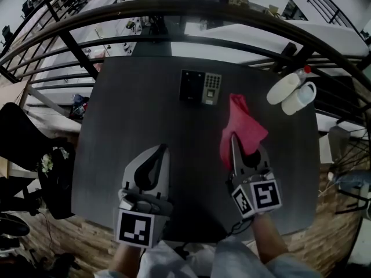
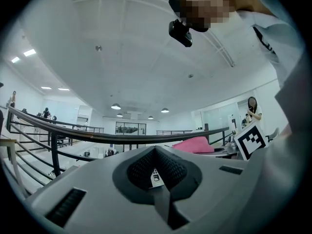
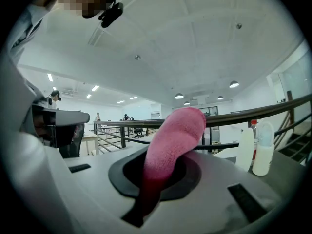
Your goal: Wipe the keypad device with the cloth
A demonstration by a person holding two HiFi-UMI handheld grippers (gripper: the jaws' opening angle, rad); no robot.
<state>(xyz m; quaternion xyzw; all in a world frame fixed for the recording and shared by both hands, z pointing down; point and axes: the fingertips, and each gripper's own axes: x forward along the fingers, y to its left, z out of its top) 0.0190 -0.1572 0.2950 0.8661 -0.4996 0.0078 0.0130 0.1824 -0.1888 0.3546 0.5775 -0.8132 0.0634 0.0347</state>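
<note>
White bottles (image 1: 291, 91) sit at the dark table's (image 1: 127, 114) far right corner, a black railing (image 1: 174, 7) beyond it, a black chair (image 1: 23, 149) left

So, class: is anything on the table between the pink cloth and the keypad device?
Nothing visible. The right gripper holds the cloth; only bare table separates it from the keypad device. The two bottles sit off to the right.

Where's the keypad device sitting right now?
Head view: the keypad device lies at the far middle of the table, just left of and beyond the pink cloth clamped in the right gripper.
</note>
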